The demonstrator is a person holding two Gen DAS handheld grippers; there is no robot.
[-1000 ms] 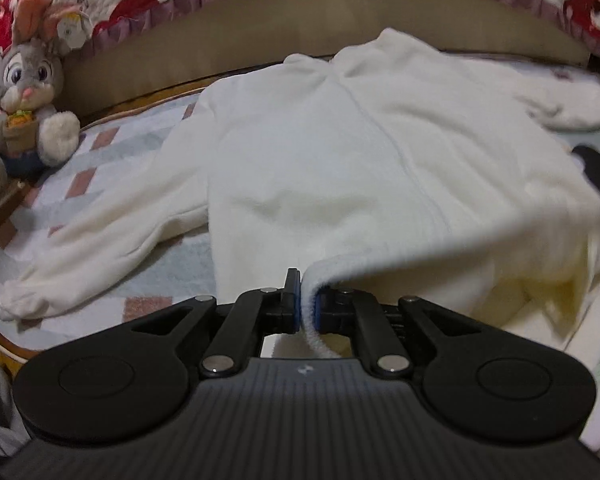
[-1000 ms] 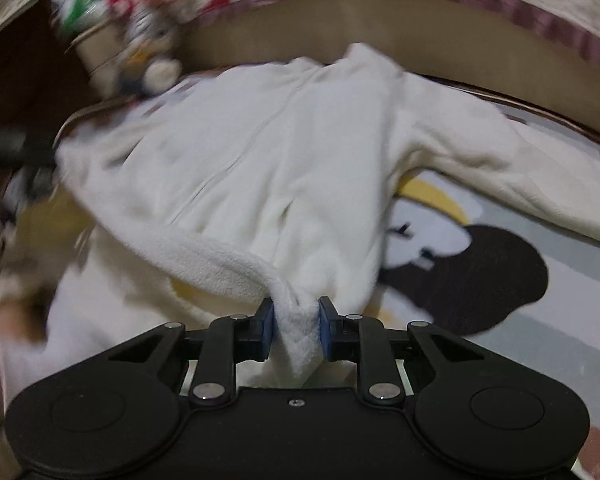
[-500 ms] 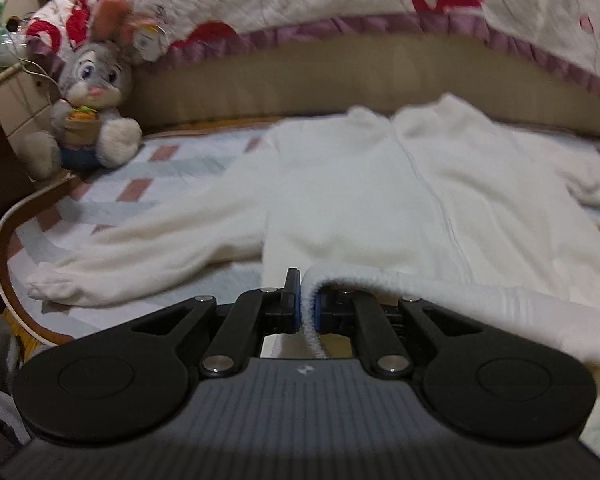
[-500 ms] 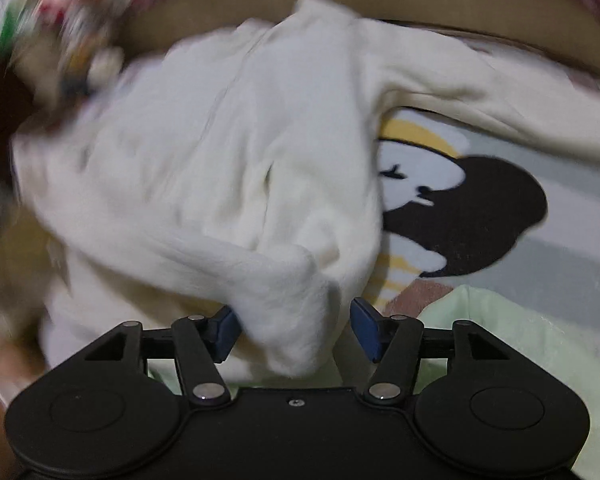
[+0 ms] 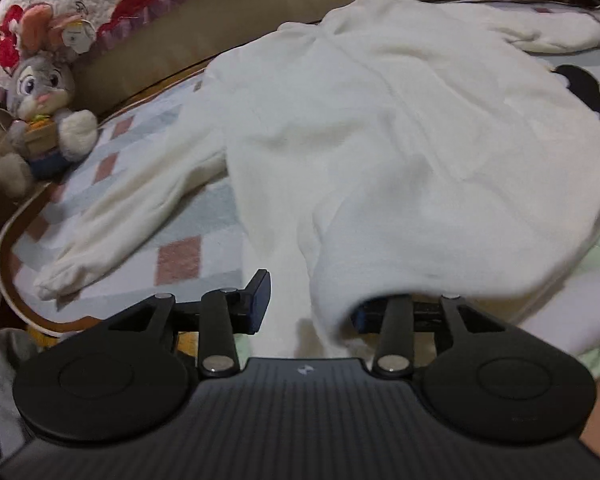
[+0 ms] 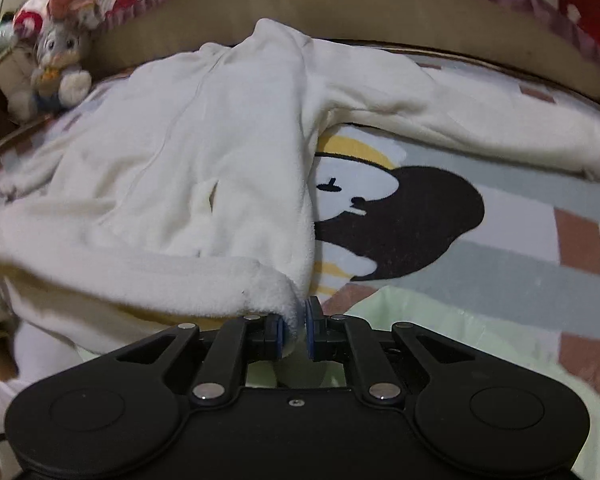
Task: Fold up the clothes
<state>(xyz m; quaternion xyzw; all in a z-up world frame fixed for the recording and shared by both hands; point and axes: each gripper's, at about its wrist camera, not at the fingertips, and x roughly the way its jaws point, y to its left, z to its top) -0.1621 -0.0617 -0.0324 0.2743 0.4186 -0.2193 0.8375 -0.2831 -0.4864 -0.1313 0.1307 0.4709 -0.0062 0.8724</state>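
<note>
A white fleece jacket lies spread front-up on the bed, collar toward the headboard. One sleeve stretches left, the other sleeve right. My left gripper is open at the near hem. Its left finger is bare, and the hem drapes over its right finger and hides it. My right gripper is shut on the jacket's near right hem corner, with a fluffy fold pinched between the blue pads.
A grey plush rabbit sits at the bed's far left corner, also in the right wrist view. The checked blanket has a penguin print beside the jacket. A pale green cloth lies near the front. A padded headboard runs along the back.
My left gripper has opened and let go of the hem it held. My right gripper, open half a second ago, has shut on the hem corner.
</note>
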